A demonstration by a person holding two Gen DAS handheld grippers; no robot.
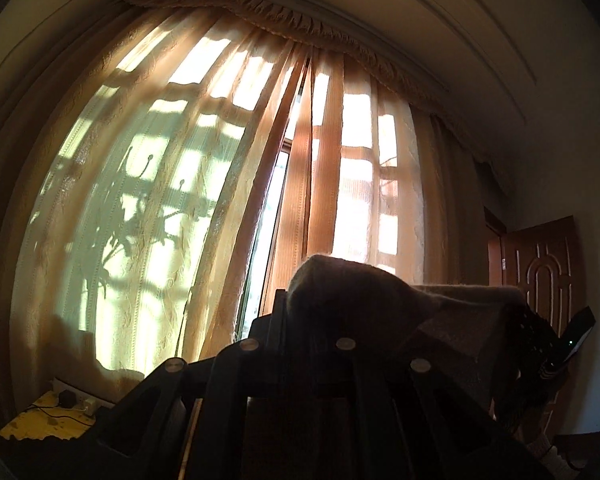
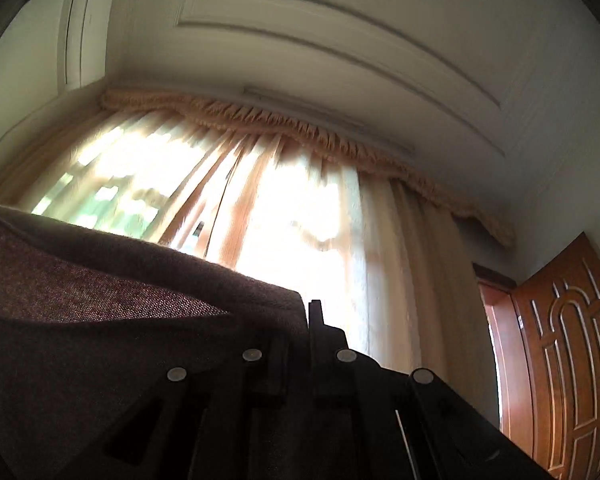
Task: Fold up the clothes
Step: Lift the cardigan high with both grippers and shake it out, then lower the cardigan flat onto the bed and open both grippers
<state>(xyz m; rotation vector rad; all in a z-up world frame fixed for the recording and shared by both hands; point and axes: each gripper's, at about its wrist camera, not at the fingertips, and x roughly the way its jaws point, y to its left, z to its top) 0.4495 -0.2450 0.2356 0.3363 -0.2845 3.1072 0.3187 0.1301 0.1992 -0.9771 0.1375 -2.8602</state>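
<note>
Both claws, left point(image 1: 296, 300) and right point(image 2: 300, 312), pinched a brown knit garment point(image 2: 100, 292): soft, light, limp, best held by its edges

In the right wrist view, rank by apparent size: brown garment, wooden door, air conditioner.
1. brown garment, close to the lens, so inflated
2. wooden door, cut by the frame edge
3. air conditioner

No text, brand, number or sign can be read in either view. A small pale label sits on the wooden door frame point(image 2: 520, 322), and another on the air conditioner point(image 2: 86, 24) high on the wall; both are too blurred to make out.
</note>
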